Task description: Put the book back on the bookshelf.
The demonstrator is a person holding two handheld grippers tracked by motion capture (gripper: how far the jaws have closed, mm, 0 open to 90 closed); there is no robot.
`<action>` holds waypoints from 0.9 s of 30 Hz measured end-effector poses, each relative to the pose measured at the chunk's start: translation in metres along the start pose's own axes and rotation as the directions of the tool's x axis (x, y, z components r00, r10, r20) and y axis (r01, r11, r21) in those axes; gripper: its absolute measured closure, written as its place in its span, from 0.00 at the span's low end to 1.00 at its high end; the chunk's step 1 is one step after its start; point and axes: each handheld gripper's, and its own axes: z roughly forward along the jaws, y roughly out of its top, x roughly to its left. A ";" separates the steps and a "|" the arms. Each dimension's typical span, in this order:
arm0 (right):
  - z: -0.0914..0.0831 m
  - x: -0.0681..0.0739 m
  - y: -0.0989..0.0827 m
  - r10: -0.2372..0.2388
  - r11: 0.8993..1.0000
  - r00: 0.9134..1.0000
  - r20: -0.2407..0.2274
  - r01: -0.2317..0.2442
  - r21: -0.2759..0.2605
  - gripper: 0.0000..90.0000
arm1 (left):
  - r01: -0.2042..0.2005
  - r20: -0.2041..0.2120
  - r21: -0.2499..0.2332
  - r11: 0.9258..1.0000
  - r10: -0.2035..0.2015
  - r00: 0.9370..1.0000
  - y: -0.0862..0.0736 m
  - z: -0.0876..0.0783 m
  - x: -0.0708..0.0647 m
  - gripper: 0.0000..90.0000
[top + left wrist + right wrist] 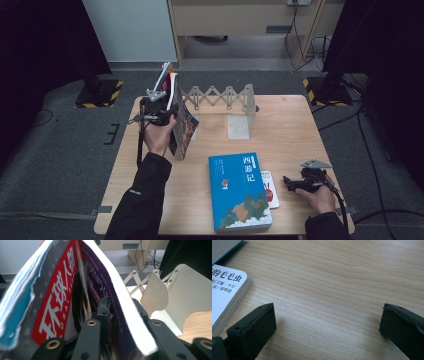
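Purple-covered magazine [110, 290] upright between left gripper [120, 312] fingers, clamped, right gripper [327, 322] fingers spread, nothing between.

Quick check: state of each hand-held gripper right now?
Left hand-held gripper: closed on the magazine.
Right hand-held gripper: open, holding nothing.

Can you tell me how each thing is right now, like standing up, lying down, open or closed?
magazines: standing upright at the left end of the rack, gripped.
left gripper: shut on the magazines, white edge between its jaws.
right gripper: open, nothing between its jaws, low over bare wood.
blue book: lying flat, closed, cover up.
small white book: lying flat, closed, partly under the blue book.
folding book rack: stretched open, standing.
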 end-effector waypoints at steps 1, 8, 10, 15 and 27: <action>0.000 0.000 0.000 0.000 1.000 1.000 -0.001 0.000 0.000 0.01 | 0.005 0.001 0.001 1.000 -0.005 1.000 0.000 -0.002 0.001 0.84; 0.000 0.000 0.000 0.000 1.000 1.000 0.000 0.000 0.000 0.01 | -0.005 0.010 0.012 1.000 0.005 1.000 -0.001 -0.007 -0.001 0.91; 0.000 0.000 0.000 0.000 1.000 1.000 -0.001 0.000 0.000 0.01 | -0.009 0.023 0.012 1.000 0.008 1.000 -0.001 -0.006 -0.003 0.90; 0.000 0.000 0.000 0.000 1.000 1.000 -0.001 0.000 0.000 0.01 | 0.012 0.072 0.005 1.000 -0.013 0.997 0.001 -0.001 -0.005 0.85; 0.000 0.000 0.000 0.000 1.000 1.000 0.000 0.000 0.000 0.01 | 0.030 0.029 0.038 0.999 -0.031 0.999 0.015 0.017 -0.011 0.77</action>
